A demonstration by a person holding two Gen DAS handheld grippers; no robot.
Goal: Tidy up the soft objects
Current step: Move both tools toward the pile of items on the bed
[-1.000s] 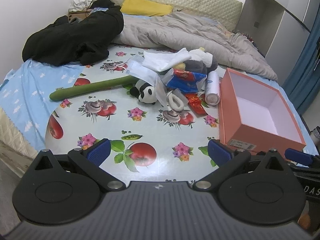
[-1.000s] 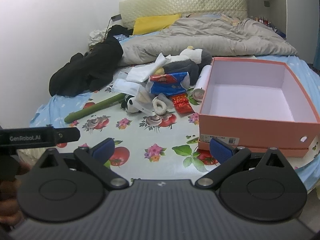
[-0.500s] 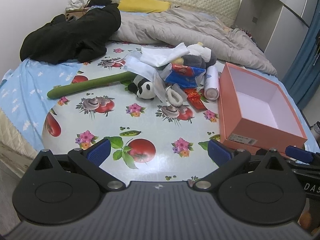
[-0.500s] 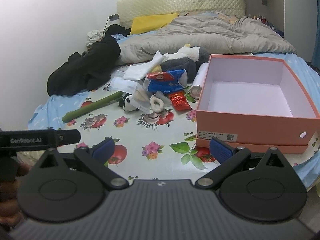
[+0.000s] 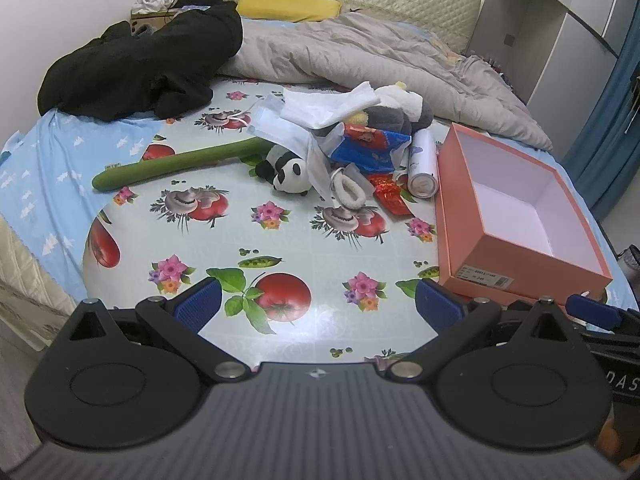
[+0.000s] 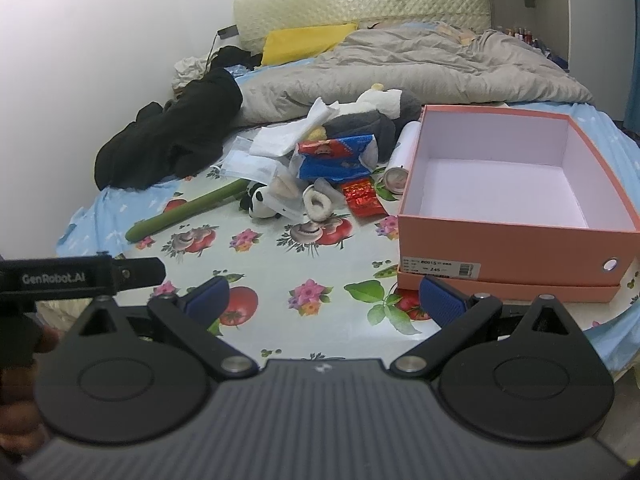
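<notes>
A pile of items lies mid-bed on a fruit-print cloth (image 5: 280,240): a small panda plush (image 5: 286,170) (image 6: 258,200), a grey and white plush (image 5: 394,114) (image 6: 372,120), a fluffy white ring (image 5: 352,194) (image 6: 318,204), white cloths (image 5: 328,106), a blue snack bag (image 5: 370,146) (image 6: 336,156), a red packet (image 5: 390,198) and a white can (image 5: 422,164). An empty salmon box (image 5: 480,224) (image 6: 516,236) stands to the right. My left gripper (image 5: 318,306) and right gripper (image 6: 324,300) are open, empty, near the cloth's front edge.
A long green cucumber-like thing (image 5: 176,164) lies left of the pile. Black clothing (image 5: 140,68), a grey duvet (image 5: 360,56) and a yellow pillow (image 5: 288,8) lie behind. A grey cabinet (image 5: 560,40) and blue curtain (image 5: 608,120) stand right. A hand holds the left gripper's body (image 6: 80,276).
Both grippers have moved forward a little toward the pile and box, so these look larger. Their jaws have stayed open. Nothing on the bed has moved.
</notes>
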